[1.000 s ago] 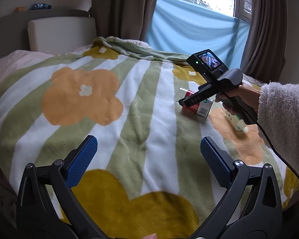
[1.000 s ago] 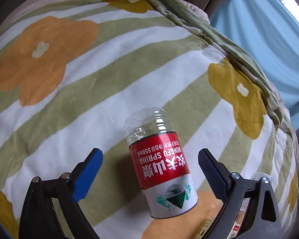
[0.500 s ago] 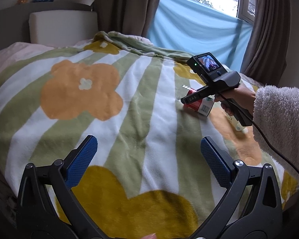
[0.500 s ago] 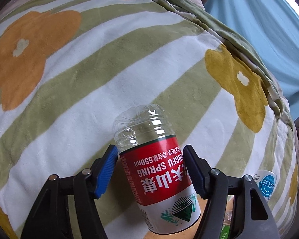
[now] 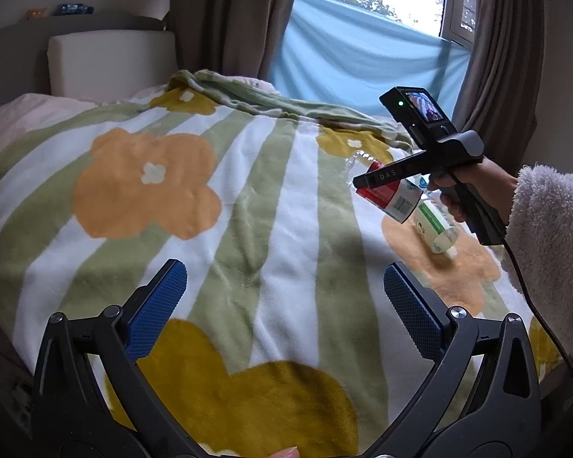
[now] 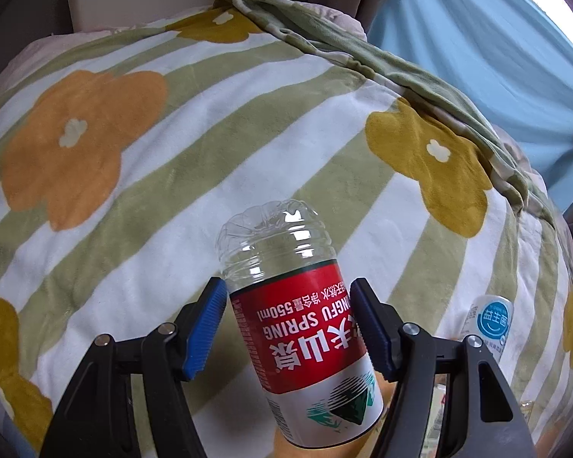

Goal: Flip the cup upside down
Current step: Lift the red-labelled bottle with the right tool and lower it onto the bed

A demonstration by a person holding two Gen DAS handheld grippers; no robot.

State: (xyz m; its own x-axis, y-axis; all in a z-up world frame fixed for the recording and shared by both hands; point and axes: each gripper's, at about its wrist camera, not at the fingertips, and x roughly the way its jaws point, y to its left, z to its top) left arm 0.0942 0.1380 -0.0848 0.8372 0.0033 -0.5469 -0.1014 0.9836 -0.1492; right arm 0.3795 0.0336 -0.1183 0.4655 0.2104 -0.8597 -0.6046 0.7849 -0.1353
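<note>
Both grippers share one build: black plastic arms with silver screws at the pivots and blue ribbed pads. The left gripper (image 5: 284, 294) fills the bottom of its view. The right gripper (image 6: 286, 324) shows at right in the left view as a black pistol-grip body lettered "DAS", with a small lit screen, a green light and a black cable. The right hand (image 5: 473, 187) wears a fluffy off-white sleeve (image 5: 550, 252).

A small bottle (image 5: 435, 229) lies just beside the cup (image 5: 387, 198); blanket (image 5: 248, 210) elsewhere lies open.
</note>
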